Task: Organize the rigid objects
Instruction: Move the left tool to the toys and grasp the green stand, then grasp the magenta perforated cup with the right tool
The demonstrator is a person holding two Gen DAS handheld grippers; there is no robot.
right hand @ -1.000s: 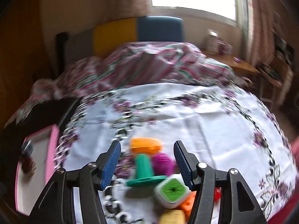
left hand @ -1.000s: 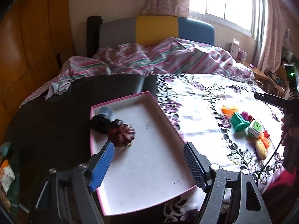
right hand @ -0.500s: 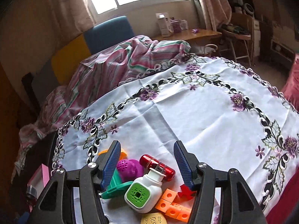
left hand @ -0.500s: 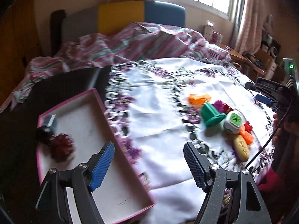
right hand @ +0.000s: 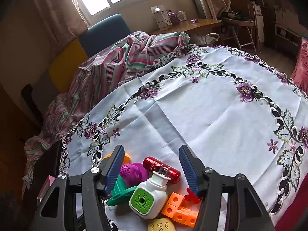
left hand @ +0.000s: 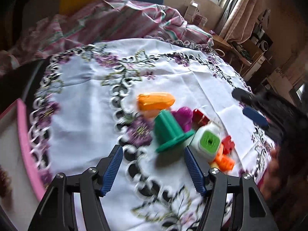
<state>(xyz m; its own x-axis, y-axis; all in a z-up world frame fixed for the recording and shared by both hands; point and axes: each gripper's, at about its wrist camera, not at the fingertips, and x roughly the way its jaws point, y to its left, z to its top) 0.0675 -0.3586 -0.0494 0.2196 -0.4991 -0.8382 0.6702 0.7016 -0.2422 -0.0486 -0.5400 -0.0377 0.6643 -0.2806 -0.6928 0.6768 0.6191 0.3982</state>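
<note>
A pile of small toys lies on the flowered tablecloth [right hand: 211, 115]: a green hat-shaped piece [left hand: 169, 132], an orange piece [left hand: 154, 100], a purple ball [right hand: 132, 173], a red cylinder [right hand: 161, 169], a white bottle with a green cap [right hand: 152, 194], orange cubes [right hand: 179, 209] and a yellow disc [right hand: 161, 226]. My left gripper [left hand: 154, 171] hovers just short of the green piece, its jaws closing with nothing between them. My right gripper [right hand: 152, 168] hangs open over the pile. The red cylinder and bottle lie below its gap, untouched. It also shows from the left wrist as the right gripper [left hand: 248, 105].
A pink-rimmed tray [left hand: 25, 138] sits at the left, partly cut off, with a dark object just showing in it. A striped blanket [right hand: 125, 61] is heaped beyond the table. A wooden desk [right hand: 188, 24] with boxes and a chair stand at the back right.
My left gripper has swung from over the pink tray rightwards and down to the toy pile, and its jaws have narrowed. The right wrist view rolled early on, then held steady over the pile.
</note>
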